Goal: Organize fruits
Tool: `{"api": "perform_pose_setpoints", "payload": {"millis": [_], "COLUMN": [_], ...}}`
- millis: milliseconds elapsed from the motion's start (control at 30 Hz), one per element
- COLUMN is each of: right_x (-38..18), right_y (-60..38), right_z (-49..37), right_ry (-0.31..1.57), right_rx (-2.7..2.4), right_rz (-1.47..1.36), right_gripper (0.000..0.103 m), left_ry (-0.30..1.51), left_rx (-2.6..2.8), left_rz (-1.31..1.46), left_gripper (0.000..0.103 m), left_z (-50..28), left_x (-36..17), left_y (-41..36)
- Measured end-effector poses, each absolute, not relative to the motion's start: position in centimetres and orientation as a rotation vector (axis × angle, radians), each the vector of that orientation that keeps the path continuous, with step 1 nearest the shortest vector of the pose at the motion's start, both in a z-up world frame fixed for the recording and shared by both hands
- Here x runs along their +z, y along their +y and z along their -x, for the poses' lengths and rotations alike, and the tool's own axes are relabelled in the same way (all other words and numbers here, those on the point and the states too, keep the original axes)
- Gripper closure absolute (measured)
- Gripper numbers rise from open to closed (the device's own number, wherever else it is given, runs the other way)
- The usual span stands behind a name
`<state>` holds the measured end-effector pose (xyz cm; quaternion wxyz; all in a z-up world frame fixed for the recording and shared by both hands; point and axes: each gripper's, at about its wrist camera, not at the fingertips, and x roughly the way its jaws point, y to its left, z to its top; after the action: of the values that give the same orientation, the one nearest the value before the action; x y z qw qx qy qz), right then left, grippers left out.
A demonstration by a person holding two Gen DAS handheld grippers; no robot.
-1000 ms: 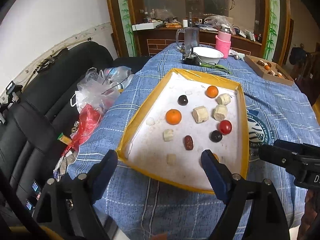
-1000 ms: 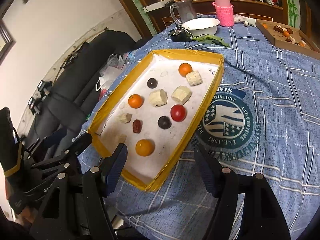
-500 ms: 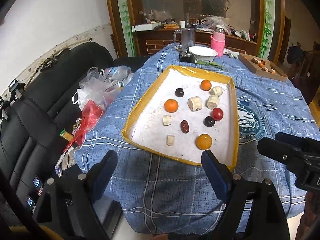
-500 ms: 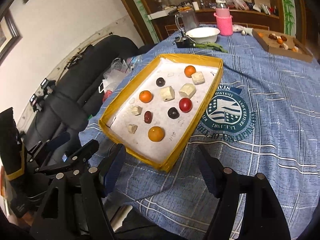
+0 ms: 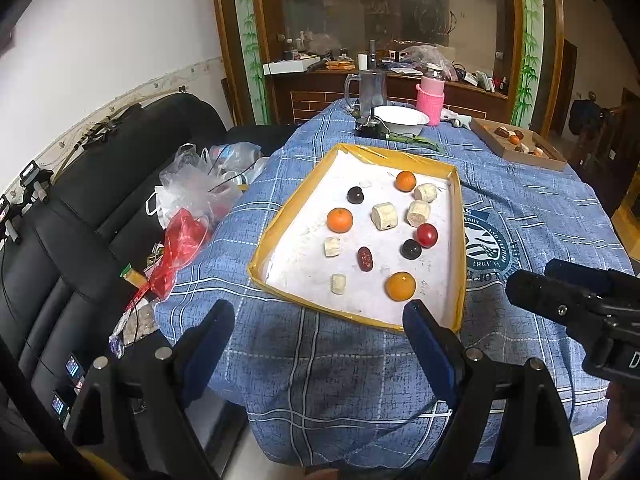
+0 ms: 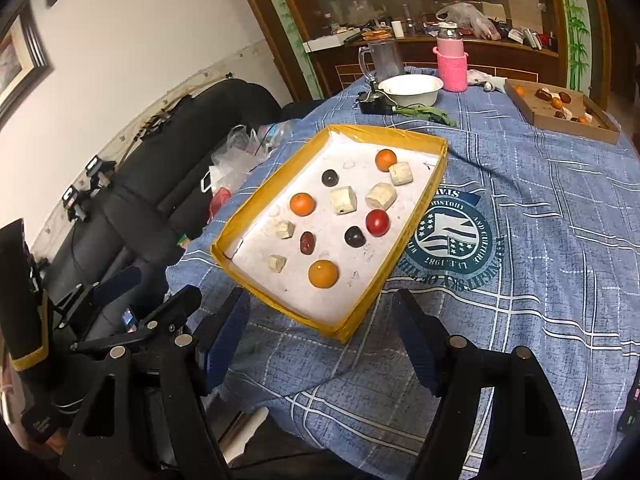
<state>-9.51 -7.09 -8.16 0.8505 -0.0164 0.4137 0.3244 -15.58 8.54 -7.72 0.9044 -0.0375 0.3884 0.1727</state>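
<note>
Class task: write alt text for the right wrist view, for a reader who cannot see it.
A yellow-rimmed tray on a blue checked tablecloth holds scattered oranges, a red tomato, dark fruits and pale chunks. The right gripper hangs before its near edge, jaws opening, nothing between them.

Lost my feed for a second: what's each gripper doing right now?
Left gripper: open, holding nothing.
Right gripper: fingers opening, nothing between them.

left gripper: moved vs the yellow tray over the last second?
Yes. The left gripper has pulled back from the yellow tray: its fingertips overlapped the tray's near edge a second ago and now sit short of it over the blue tablecloth.
</note>
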Motion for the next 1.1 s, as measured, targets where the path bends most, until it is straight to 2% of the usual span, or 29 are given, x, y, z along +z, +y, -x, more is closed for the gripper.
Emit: {"api": "perform_pose_setpoints", "payload": {"millis": [1100], "right_x": [-9.8], "right_y": [-6.1], "right_z": [8.0], "right_ry": [0.933], "right_rx": [0.672], "right_rz": [0.049], "right_gripper": [0.030], "left_ry": [0.857], "left_rx": [0.378], "left_rz": [0.067], "left_gripper": [0.015], "left_z": [13.8], "left_x": [-9.3], "left_y": [8.9]}}
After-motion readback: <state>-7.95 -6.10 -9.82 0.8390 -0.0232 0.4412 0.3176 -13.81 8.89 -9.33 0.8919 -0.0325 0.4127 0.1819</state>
